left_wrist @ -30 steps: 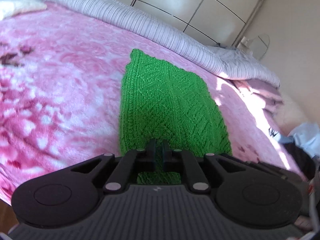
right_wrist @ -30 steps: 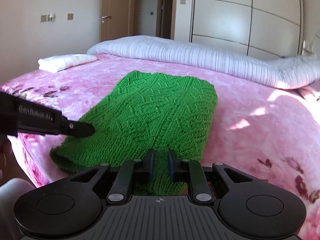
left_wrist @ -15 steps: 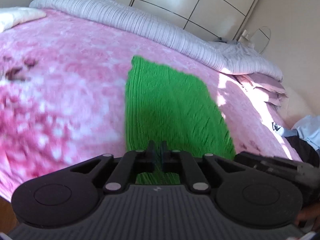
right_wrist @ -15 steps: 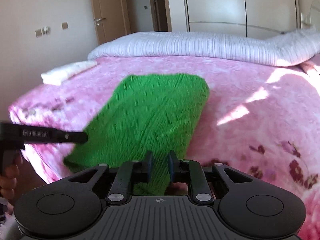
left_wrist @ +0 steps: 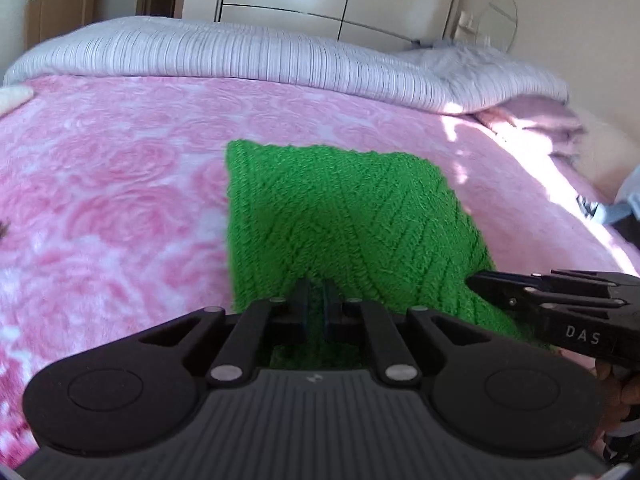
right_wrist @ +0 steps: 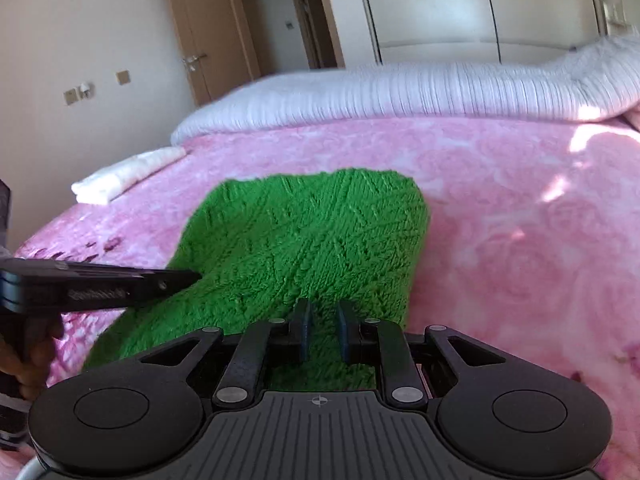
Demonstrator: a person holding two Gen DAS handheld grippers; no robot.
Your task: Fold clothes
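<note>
My left gripper (left_wrist: 316,304) has its jaws nearly together, pinching the near hem of the green knit sweater (left_wrist: 340,220); my right gripper (right_wrist: 323,330) pinches the same hem alongside. The sweater lies on the pink blanket (right_wrist: 520,208). It's soft, floppy and stretchy, so corners look like the best hold.

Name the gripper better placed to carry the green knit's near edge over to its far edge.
Neither alone: left gripper and right gripper are each clamped on the green knit's near edge, one toward each corner, so both would probably lift together.
</note>
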